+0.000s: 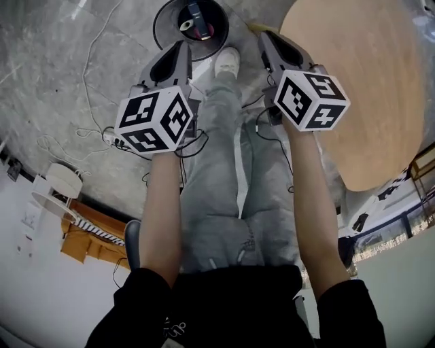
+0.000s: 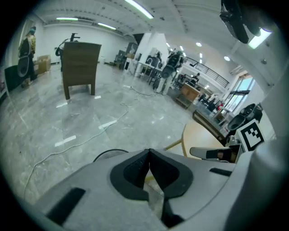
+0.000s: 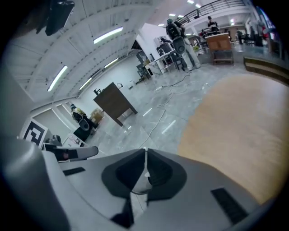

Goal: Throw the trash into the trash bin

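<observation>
**Both grippers shut and empty above the bin**

In the head view the trash bin (image 1: 165, 15) sits at the top centre of the frame, a round container with a dark rim standing on the grey floor (image 1: 47, 61). Trash (image 1: 186, 25) already lies inside it: a pale round-ended piece, a dark piece just above it and something reddish to the right. What these pieces are cannot be told.

The left gripper (image 1: 181, 46) points toward the bin from the lower left, its tip close to the rim. In the left gripper view its jaws (image 2: 149, 151) meet at the tips with nothing between them, and a dark arc of the bin's rim (image 2: 107, 153) shows just beyond them.

The right gripper (image 1: 266, 35) reaches up at the right of centre, beside the bin and at the edge of the round wooden table (image 1: 367, 88) that fills the upper right. In the right gripper view its jaws (image 3: 145, 151) are also pressed together and carry nothing; the table (image 3: 239, 113) spreads across the right half of that frame.

Between the two grippers stand the person's grey trousers (image 1: 217, 170) and a white shoe (image 1: 227, 62), the shoe just below the bin. Thin cables (image 1: 95, 68) trail over the floor at the left. A brown cabinet (image 2: 81, 63) stands well apart in the upper left of the left gripper view.
</observation>
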